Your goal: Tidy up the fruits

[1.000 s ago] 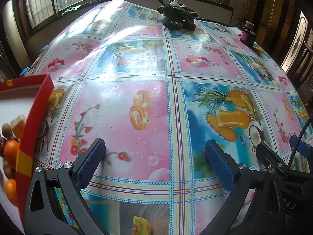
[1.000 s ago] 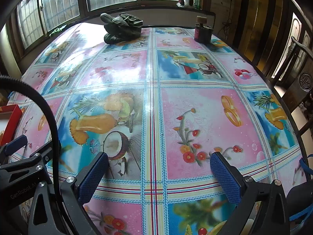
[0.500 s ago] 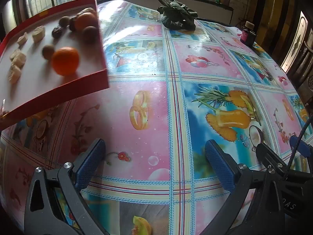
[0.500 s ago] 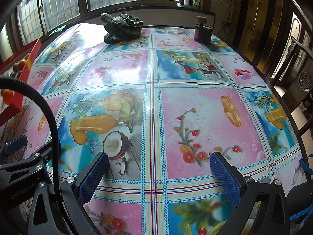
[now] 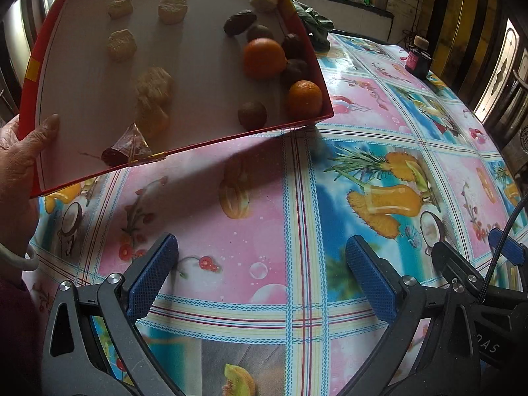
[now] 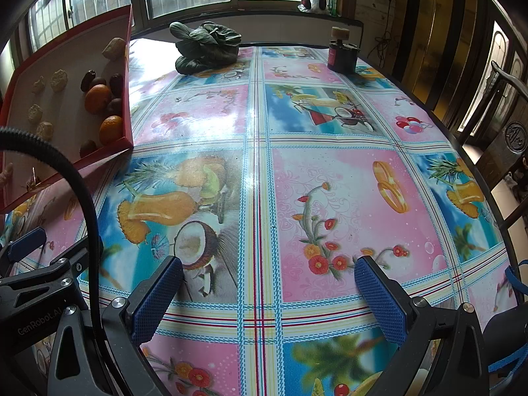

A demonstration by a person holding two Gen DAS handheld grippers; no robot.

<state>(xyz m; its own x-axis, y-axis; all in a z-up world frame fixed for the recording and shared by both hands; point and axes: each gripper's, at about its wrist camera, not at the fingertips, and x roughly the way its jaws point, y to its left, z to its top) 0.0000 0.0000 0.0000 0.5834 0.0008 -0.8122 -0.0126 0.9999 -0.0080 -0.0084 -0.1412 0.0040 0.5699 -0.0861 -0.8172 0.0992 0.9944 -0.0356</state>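
A red-rimmed tray [image 5: 99,66] is held tilted above the table by a bare hand [image 5: 16,151] at the left. On it lie two oranges [image 5: 264,57], several dark brown fruits [image 5: 252,114] and several pale biscuit-like pieces [image 5: 153,87], gathered toward its lower right edge. The tray also shows at the left of the right wrist view [image 6: 66,99]. My left gripper [image 5: 260,274] is open and empty, low over the tablecloth, below the tray. My right gripper [image 6: 267,293] is open and empty over the tablecloth.
A fruit-print tablecloth [image 6: 297,165] covers the table. A bunch of dark leafy greens [image 6: 204,48] lies at the far side. A dark jar with a pink label [image 6: 341,54] stands far right. A wooden chair [image 6: 505,138] is at the right edge.
The tray has been brought in from the left, raised and tilted over the table, and its fruits have slid toward the lower right edge. Both grippers have stayed still and open.
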